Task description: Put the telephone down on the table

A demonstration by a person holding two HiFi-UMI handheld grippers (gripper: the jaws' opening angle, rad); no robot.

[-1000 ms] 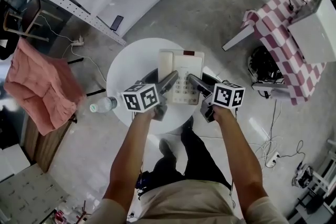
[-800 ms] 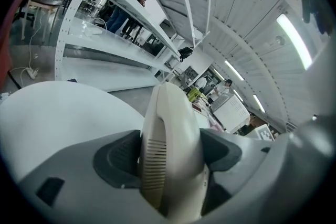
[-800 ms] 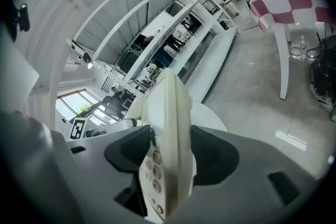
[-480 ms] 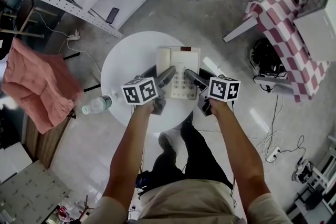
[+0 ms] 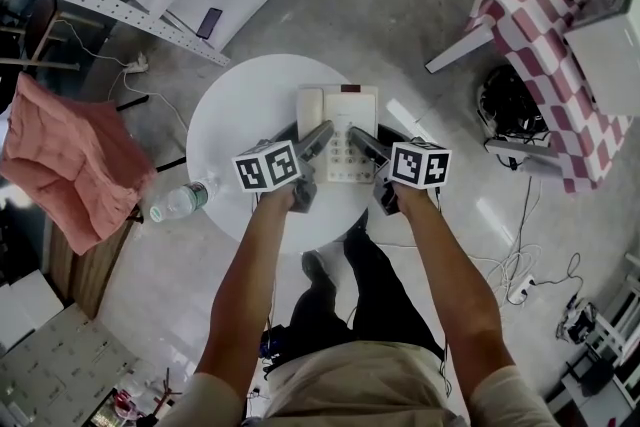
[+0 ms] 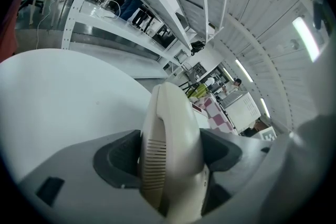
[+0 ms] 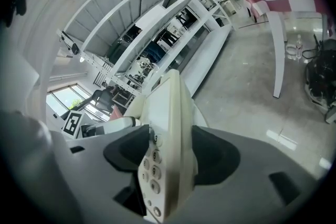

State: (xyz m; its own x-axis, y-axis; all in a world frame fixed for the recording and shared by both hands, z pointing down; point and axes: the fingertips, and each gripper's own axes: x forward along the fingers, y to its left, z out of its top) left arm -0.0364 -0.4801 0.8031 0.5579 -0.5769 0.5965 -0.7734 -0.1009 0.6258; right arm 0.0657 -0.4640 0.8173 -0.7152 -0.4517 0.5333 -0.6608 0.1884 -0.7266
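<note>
Left hand-held gripper (image 5: 322,137) and right hand-held gripper (image 5: 360,141) clamp telephone (image 5: 341,113), apparently level.

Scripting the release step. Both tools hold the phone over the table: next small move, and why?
Probably lower the phone straight down onto the table, both tools shut. The left tool clamps its handset side, the right tool its keypad side, and I cannot tell that it rests there yet.

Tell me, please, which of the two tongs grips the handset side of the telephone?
The left tongs: they are shut on the telephone at its handset, while the right tongs clamp the edge with the number keys.
</note>
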